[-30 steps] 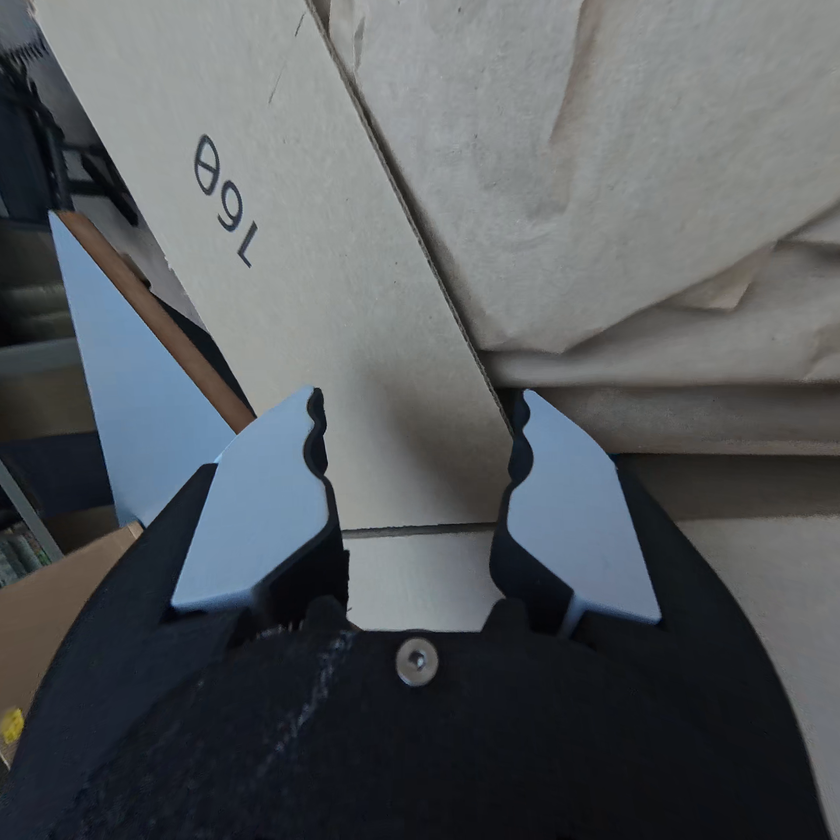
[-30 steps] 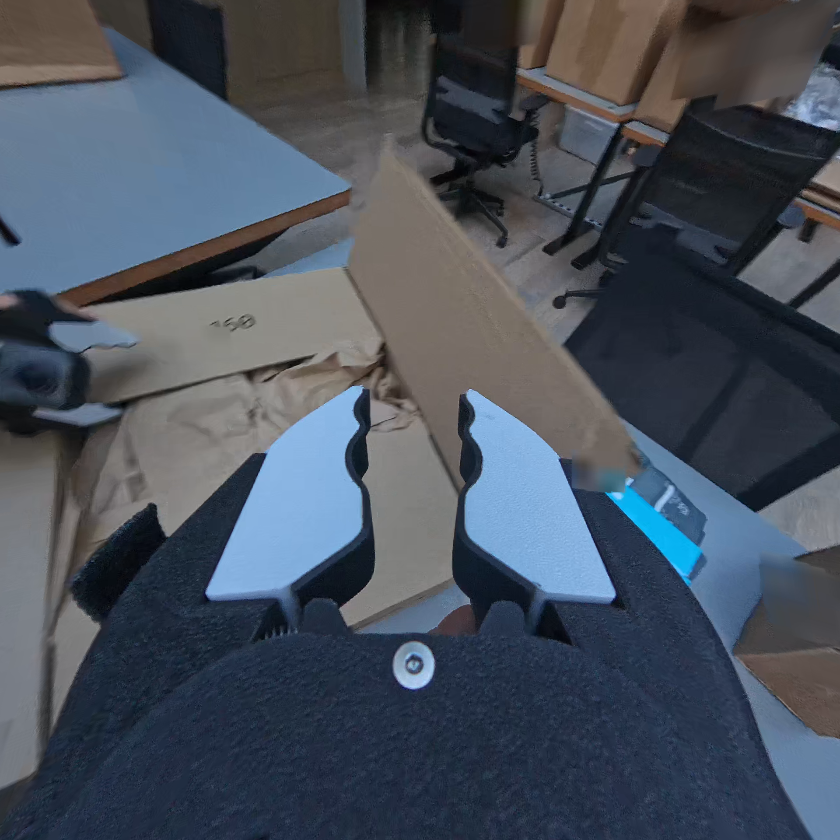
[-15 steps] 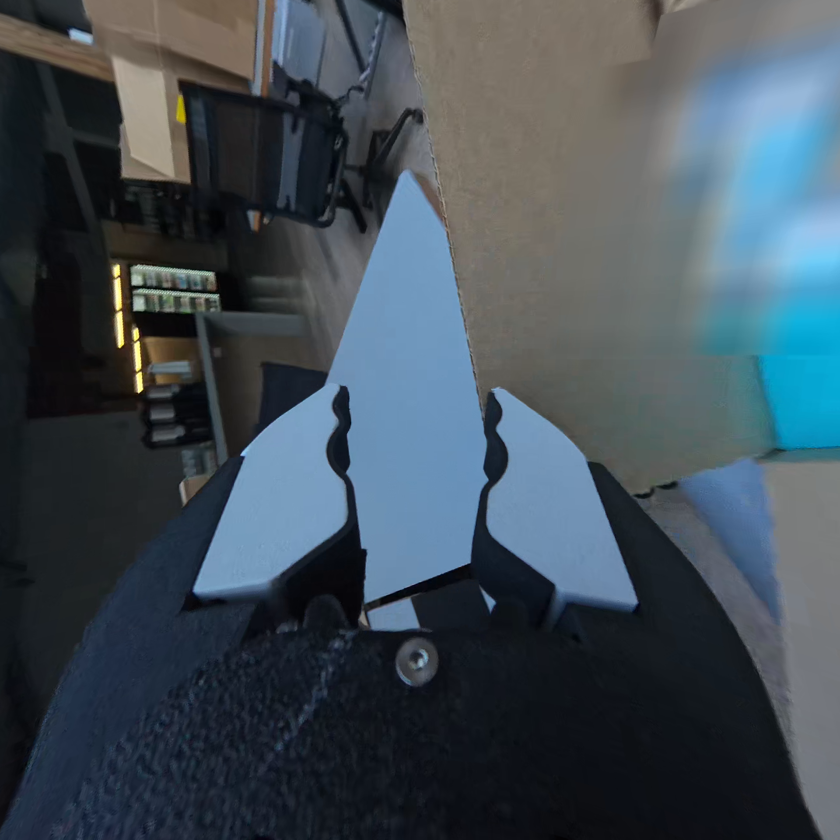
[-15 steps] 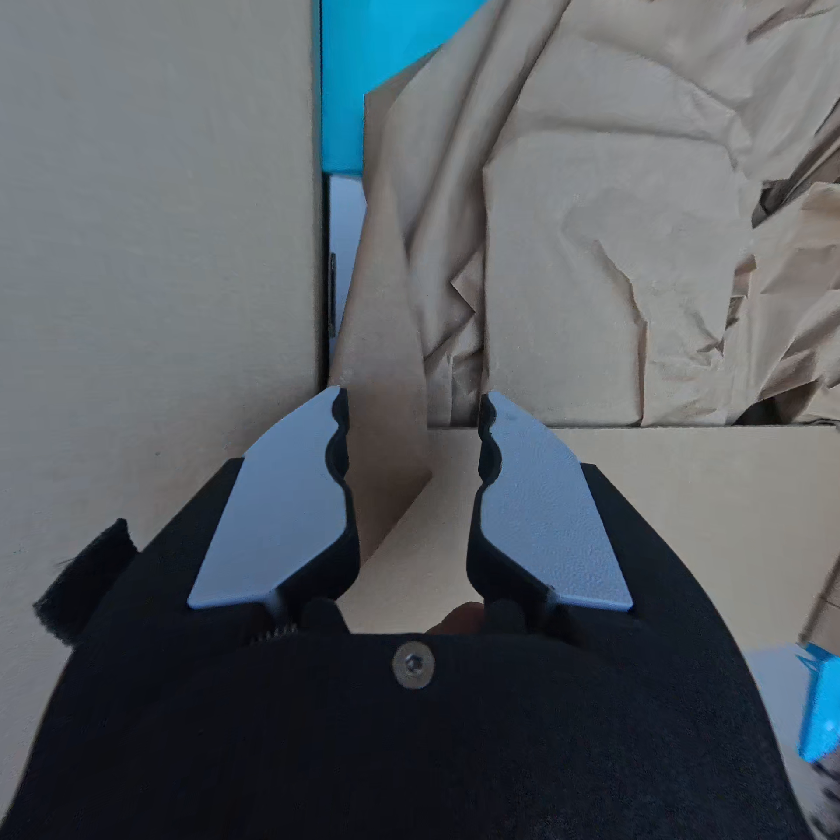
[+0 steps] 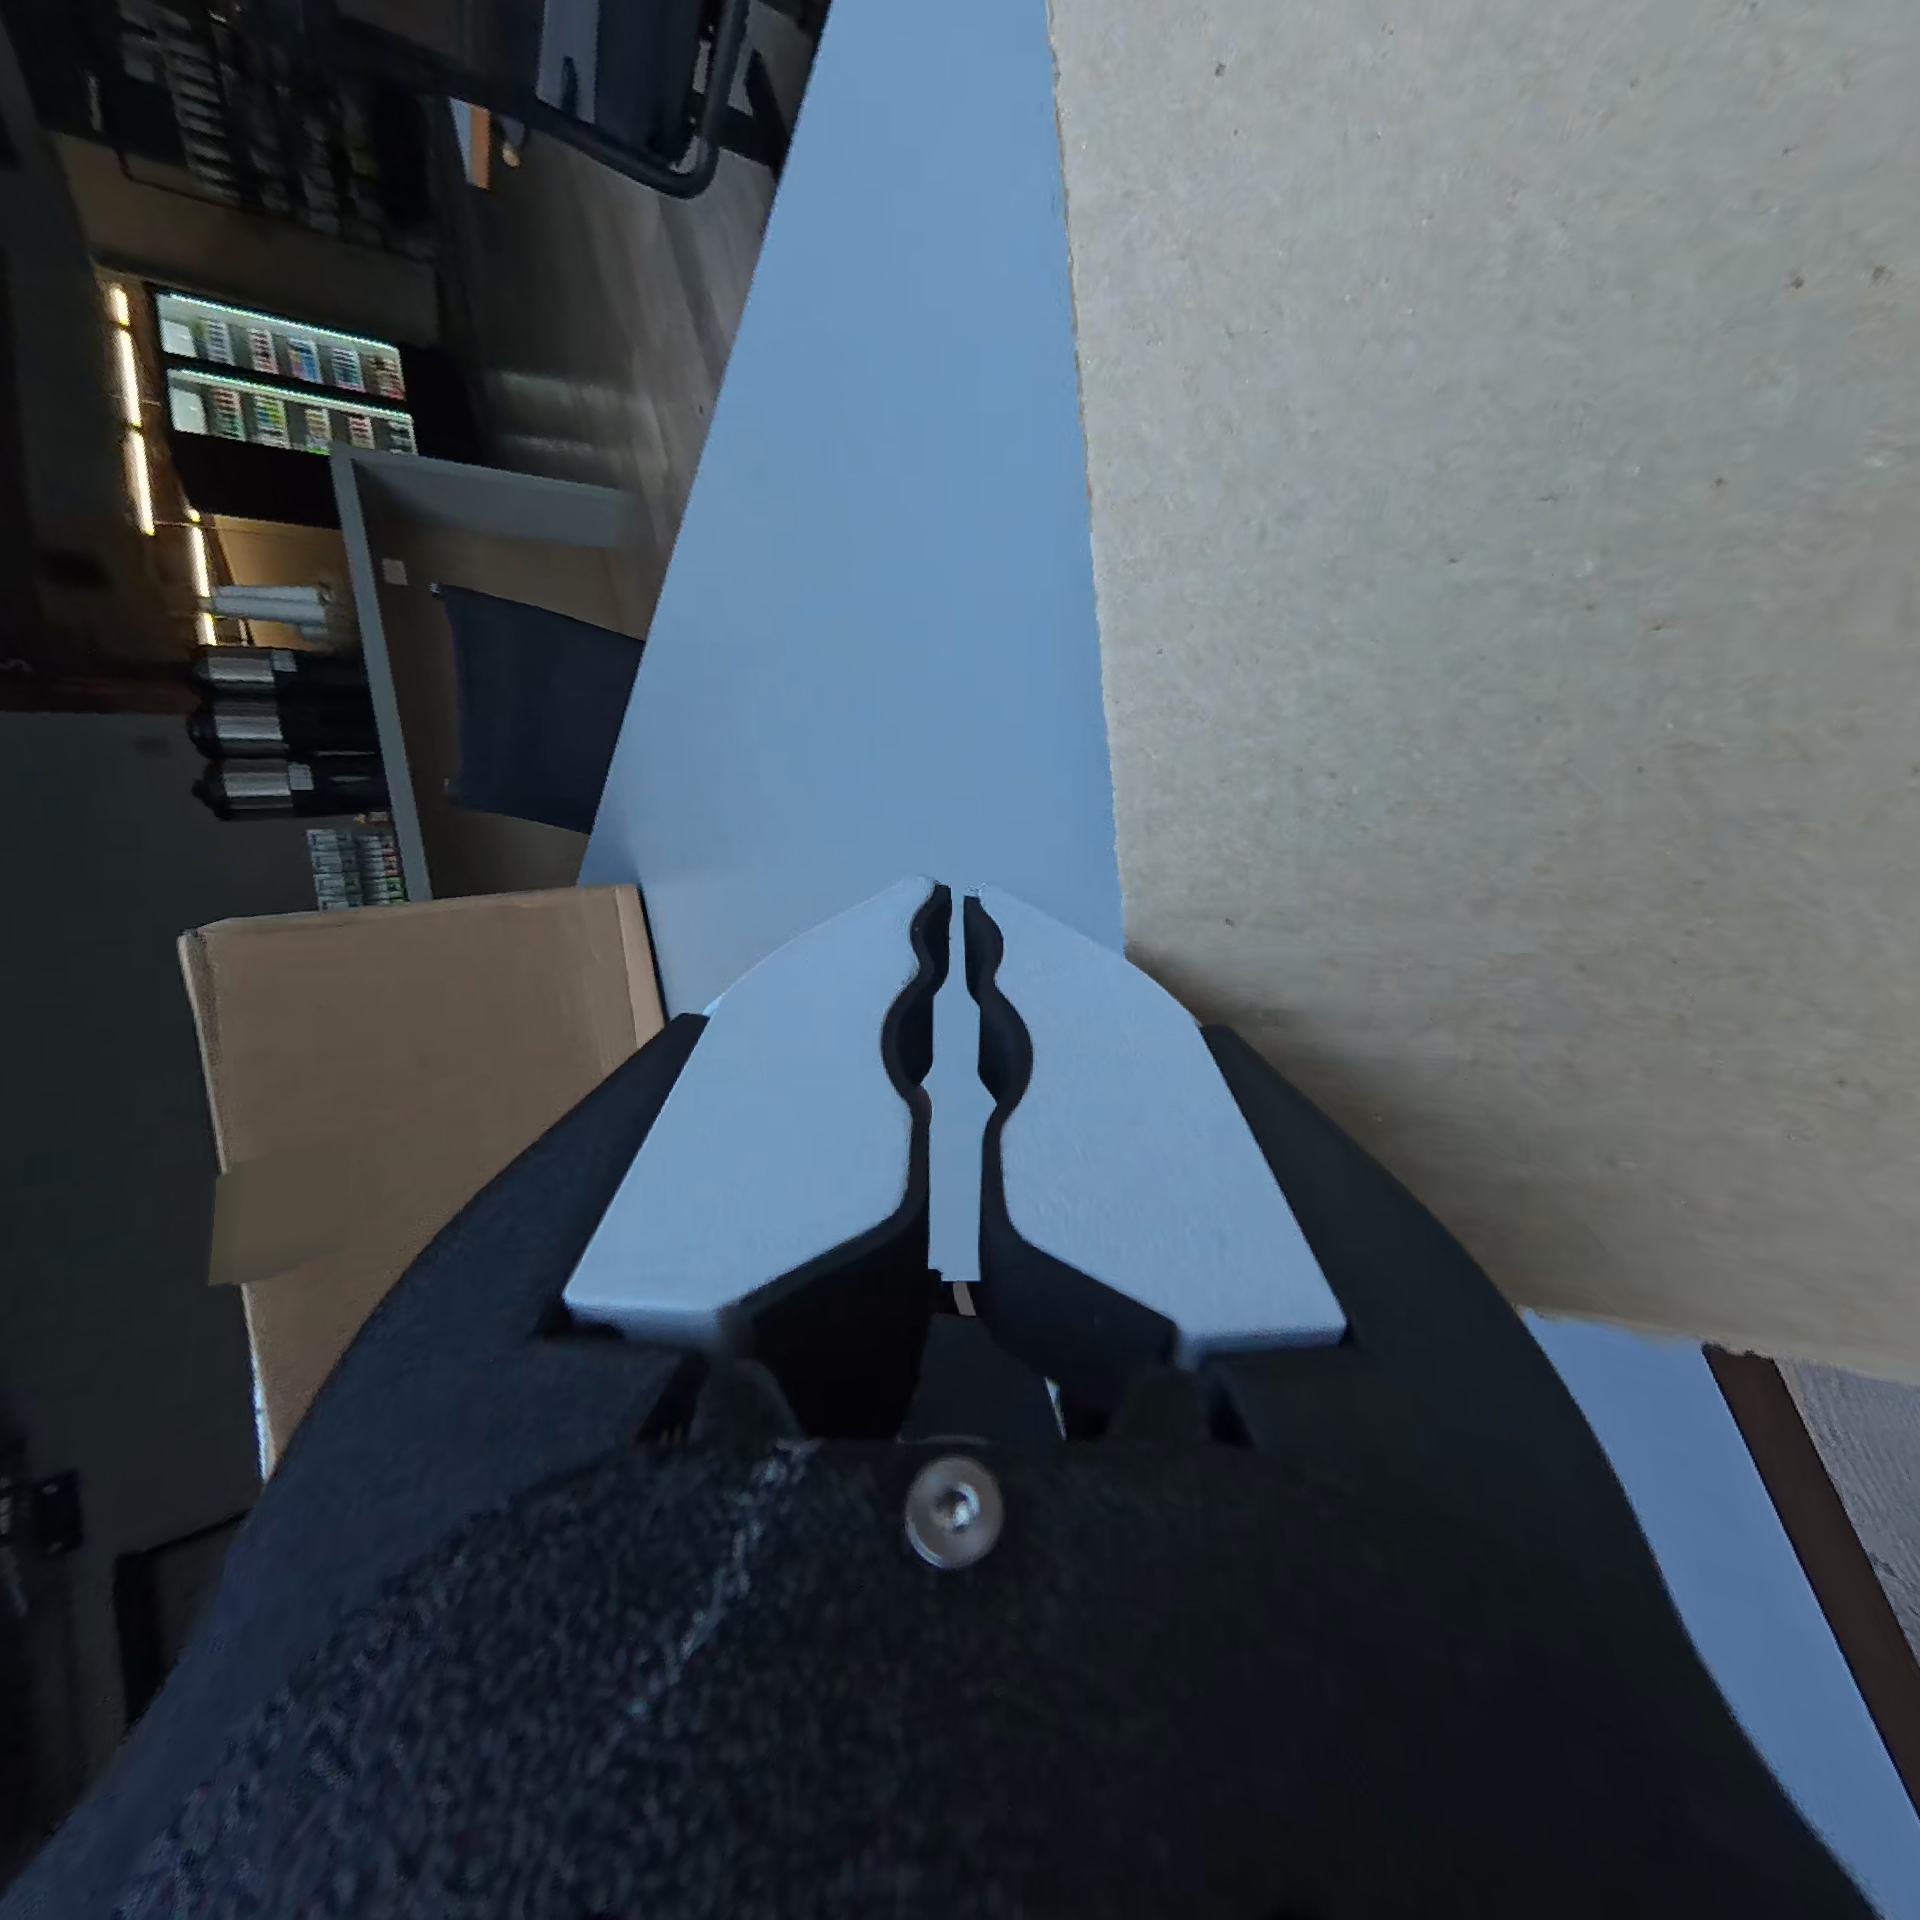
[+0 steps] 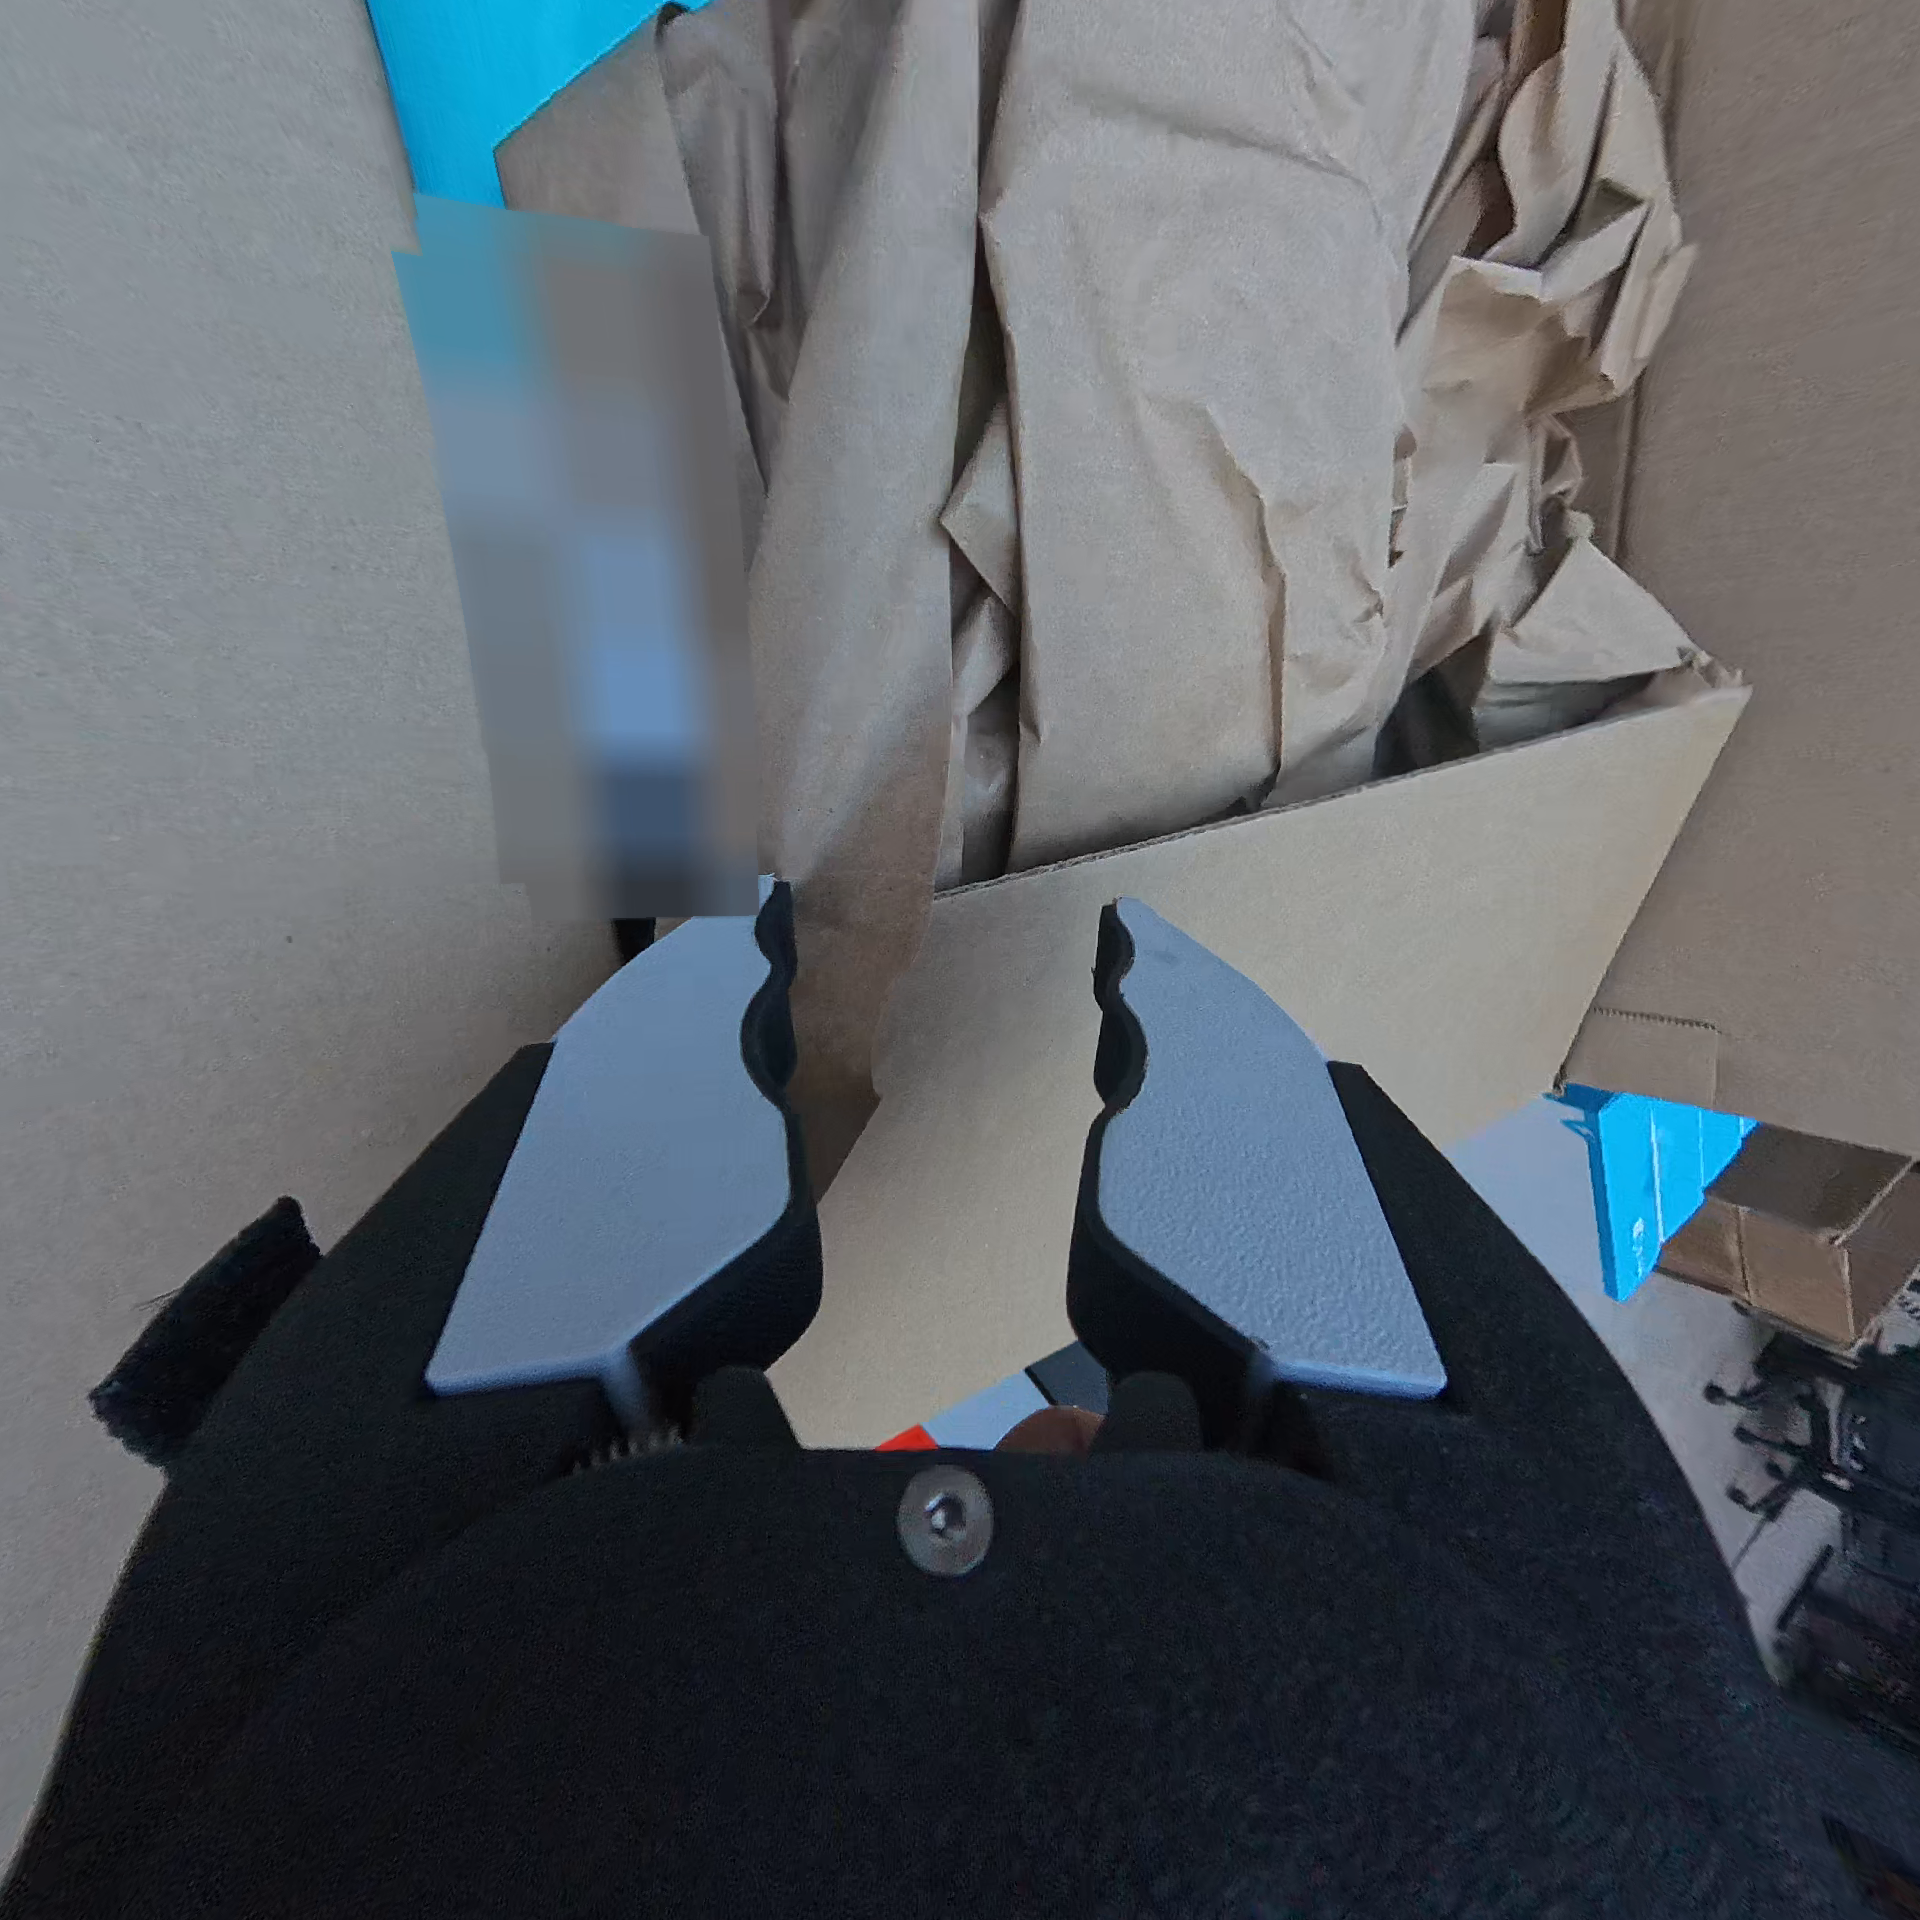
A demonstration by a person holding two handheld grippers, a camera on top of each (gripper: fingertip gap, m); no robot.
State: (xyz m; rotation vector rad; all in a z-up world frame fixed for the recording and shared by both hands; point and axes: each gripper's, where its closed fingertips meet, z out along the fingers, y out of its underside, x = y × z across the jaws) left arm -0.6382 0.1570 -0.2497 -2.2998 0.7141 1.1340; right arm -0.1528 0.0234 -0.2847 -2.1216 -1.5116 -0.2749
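Observation:
My left gripper [image 5: 958, 896] is shut with nothing between its fingers. It lies over the grey table top [image 5: 883, 582], just left of the outer wall of a large cardboard box [image 5: 1507, 623]. My right gripper [image 6: 943, 920] is open and empty. It points into the open cardboard box, over a strip of crumpled brown packing paper [image 6: 1174, 436] and a folded-in box flap [image 6: 1351, 914]. Another broad box flap [image 6: 208, 623] stands to its left. A blue item [image 6: 468, 94] shows at the top behind the paper.
In the left wrist view a second brown cardboard box [image 5: 416, 1101] sits at the table's edge, with dark shelves and a chair beyond. In the right wrist view a blue-and-brown box [image 6: 1704, 1195] lies at the right, and office chairs [image 6: 1829, 1455] stand on the floor. Left tips to right tips: about 50 centimeters.
My left gripper has closed from wide open to shut and swung away from the paper to the box's outer side. My right gripper has opened wider and turned down over the box.

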